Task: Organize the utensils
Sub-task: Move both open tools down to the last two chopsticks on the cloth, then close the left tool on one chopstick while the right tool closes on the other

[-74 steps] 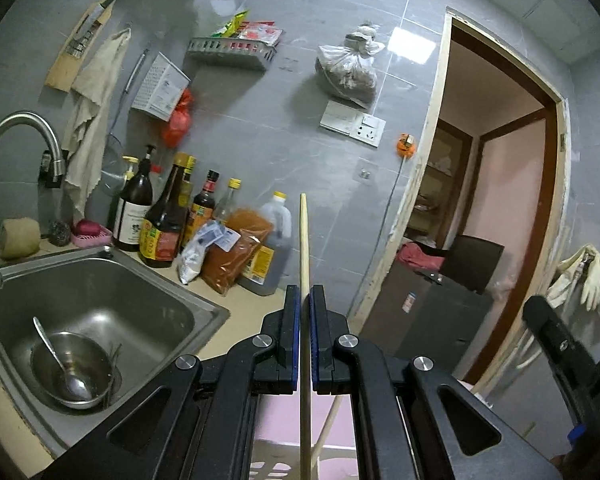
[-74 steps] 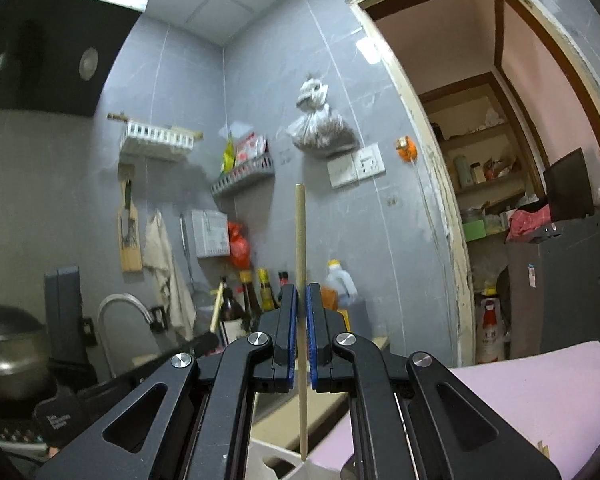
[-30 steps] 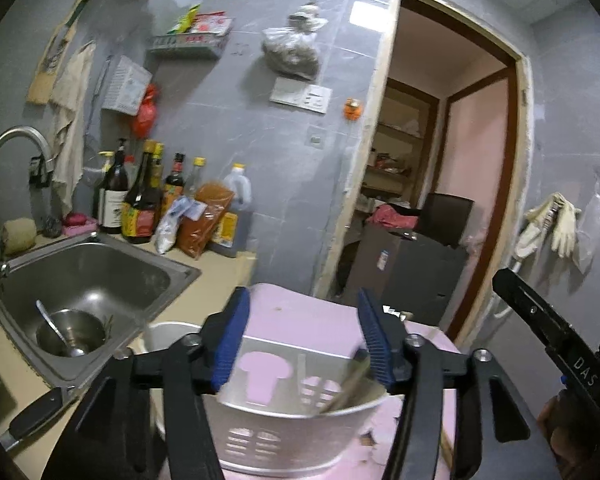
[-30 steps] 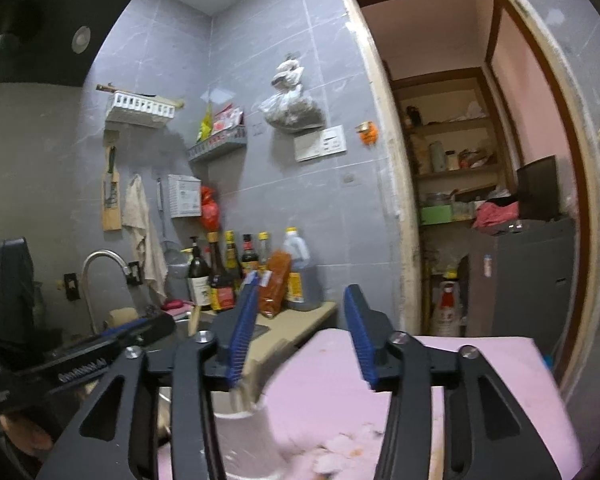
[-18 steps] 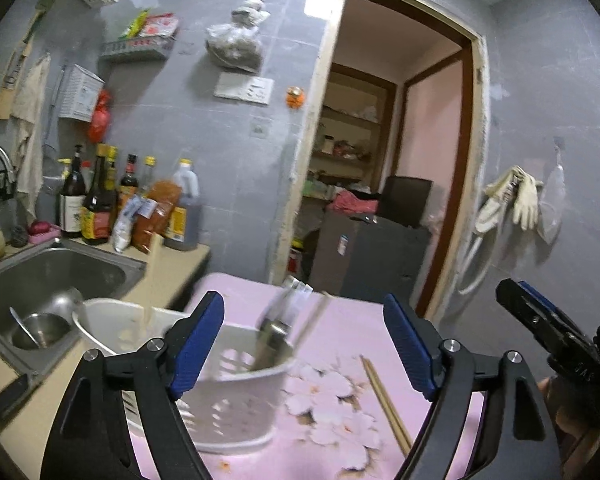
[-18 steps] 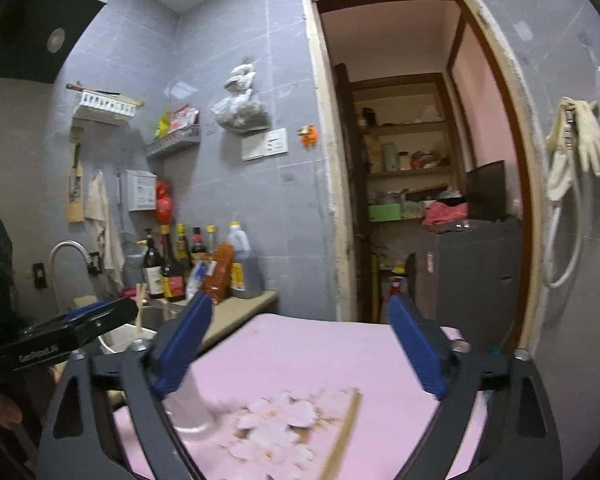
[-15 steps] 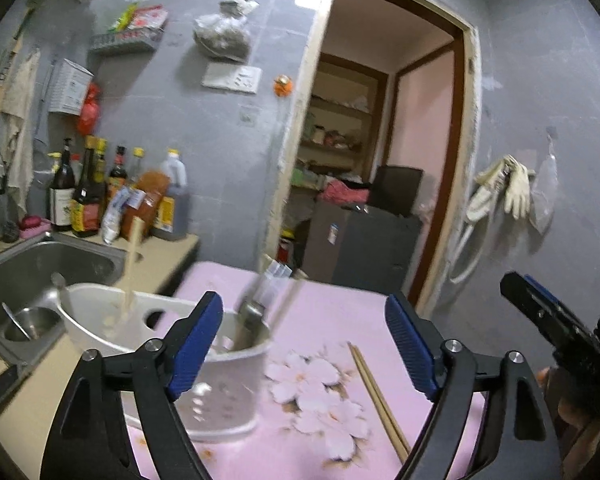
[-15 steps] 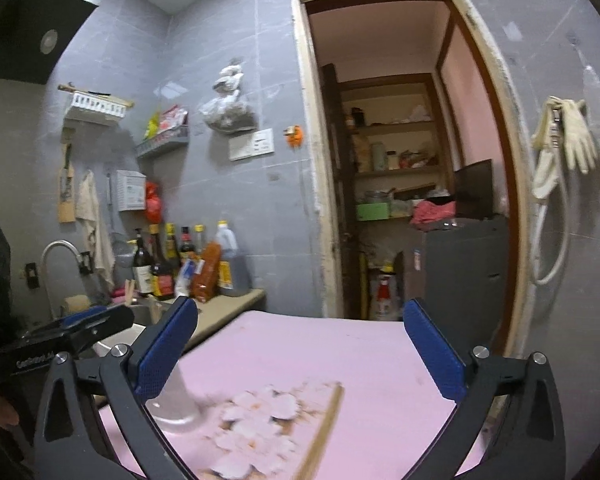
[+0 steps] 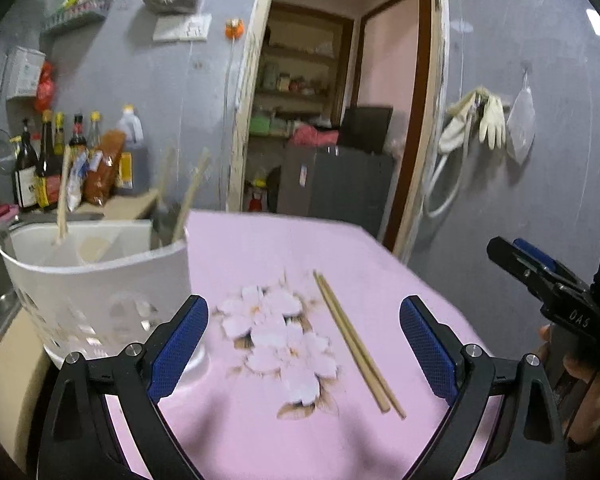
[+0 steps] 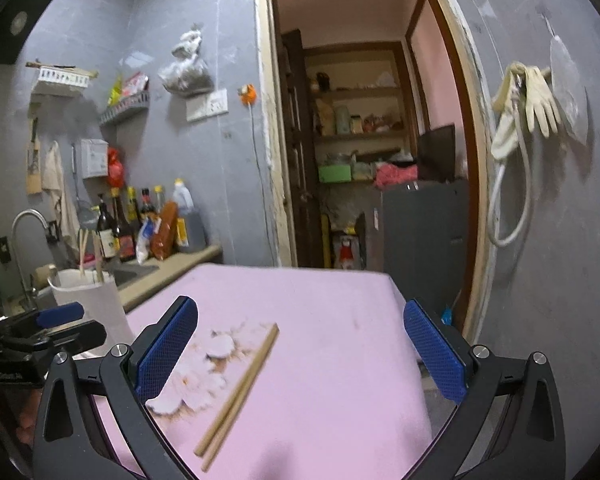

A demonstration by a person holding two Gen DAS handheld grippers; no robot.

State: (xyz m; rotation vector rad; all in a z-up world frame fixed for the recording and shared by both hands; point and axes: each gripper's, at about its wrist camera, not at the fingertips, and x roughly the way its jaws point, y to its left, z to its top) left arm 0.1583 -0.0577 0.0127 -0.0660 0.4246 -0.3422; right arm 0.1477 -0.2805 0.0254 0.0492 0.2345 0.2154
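My left gripper (image 9: 302, 344) is opening wide and my right gripper (image 10: 300, 354) stands spread, both empty. Several utensils stand in the white holder (image 9: 100, 280); one chopstick pair (image 9: 356, 340) lies on the pink table (image 9: 260, 432), unsorted.

Two black plastic tongs, left tongs (image 9: 302, 340) and right tongs (image 10: 300, 350): blue cross-hatched pads (image 9: 178, 344), silver screws, white lettering on the arms.

You've dropped both chopsticks into the white holder (image 9: 100, 280); your left gripper (image 9: 304, 344) is opening, right gripper (image 10: 300, 344) wide, beside it.
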